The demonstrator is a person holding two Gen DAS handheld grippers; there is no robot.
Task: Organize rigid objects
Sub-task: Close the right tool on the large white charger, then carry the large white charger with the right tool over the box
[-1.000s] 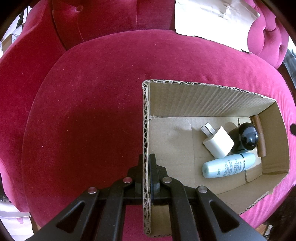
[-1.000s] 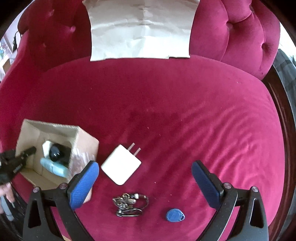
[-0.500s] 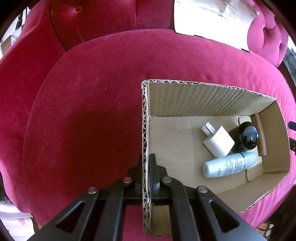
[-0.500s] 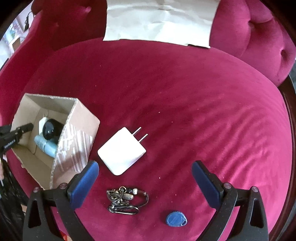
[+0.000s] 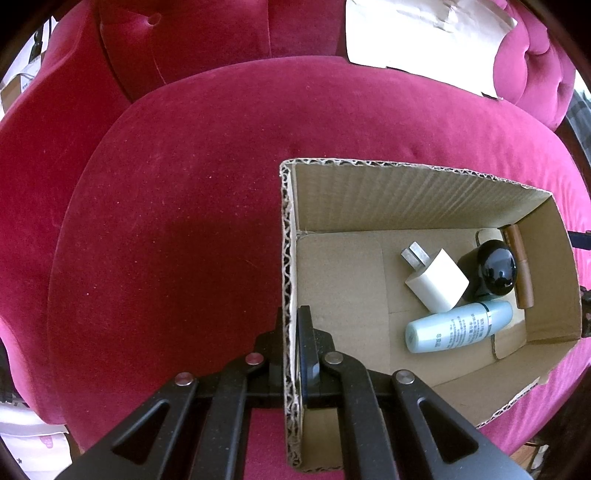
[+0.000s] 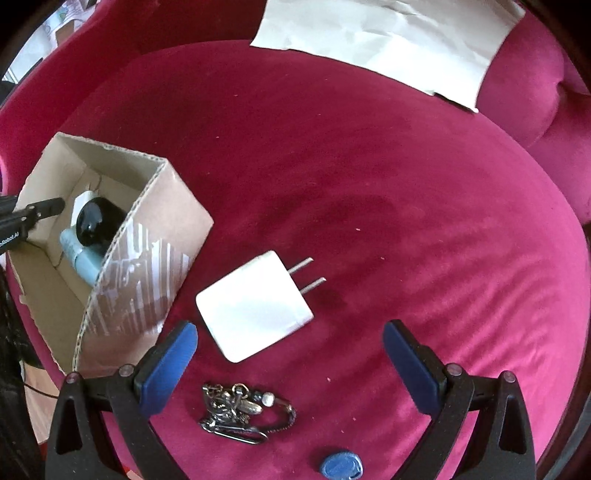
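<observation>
My left gripper is shut on the near wall of an open cardboard box standing on a red velvet seat. Inside lie a small white charger, a black round-topped jar, a pale blue bottle and a brown stick. In the right wrist view the box stands at the left. My right gripper is open above a large white plug charger. A bunch of keys and a blue tag lie nearer to me.
A sheet of pale paper leans on the tufted backrest. The seat's dark wooden edge curves round on the right. The left gripper's finger shows at the box's far side.
My right gripper has moved forward and down towards the large white charger, which now lies between its open fingers. The left gripper and box have stayed put.
</observation>
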